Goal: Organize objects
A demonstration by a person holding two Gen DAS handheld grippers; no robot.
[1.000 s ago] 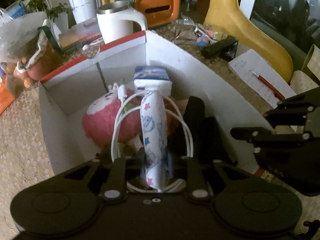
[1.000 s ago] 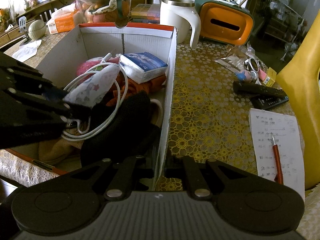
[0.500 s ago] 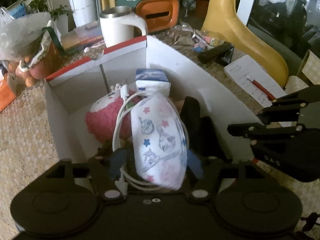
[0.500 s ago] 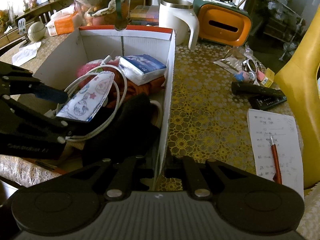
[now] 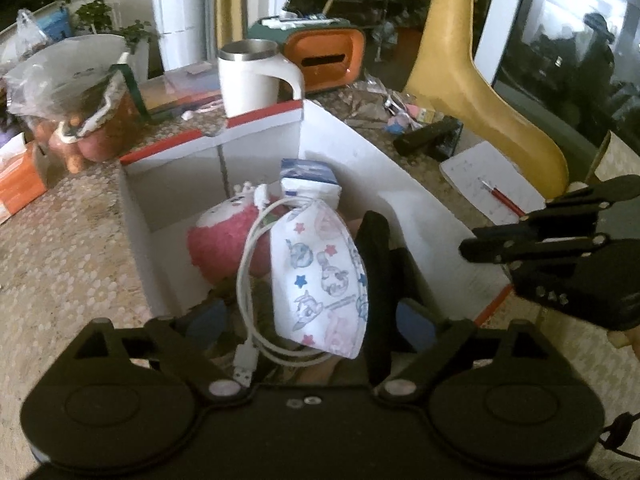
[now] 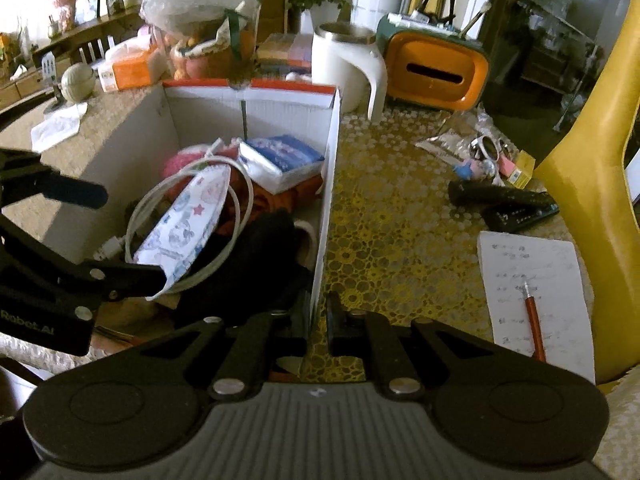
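A white cardboard box [image 5: 400, 200] with red edges stands on the table and shows in the right wrist view too [image 6: 280, 120]. Inside lie a white face mask with cartoon prints [image 5: 320, 272] [image 6: 188, 224], a coiled white USB cable [image 5: 248, 280], a pink plush toy [image 5: 224, 240], a blue tissue pack [image 5: 308, 180] and a black item [image 5: 376, 248]. My left gripper [image 5: 312, 316] is open above the box's near end, the mask lying loose between its fingers. My right gripper [image 6: 318, 312] is shut on the box's right wall near its front corner.
Behind the box stand a white mug [image 5: 248, 76], an orange radio-like case [image 5: 324, 56] and a bag of fruit [image 5: 80, 96]. To the right lie black remotes [image 6: 504, 200], small clutter, and a notepad [image 6: 532, 292] with a red pen [image 6: 534, 320]. A yellow chair [image 6: 592, 184] is far right.
My left gripper has opened and let go of the mask, which unfolded and settled flat on the cable in the box. The left gripper drew back a little. The right gripper kept its hold.
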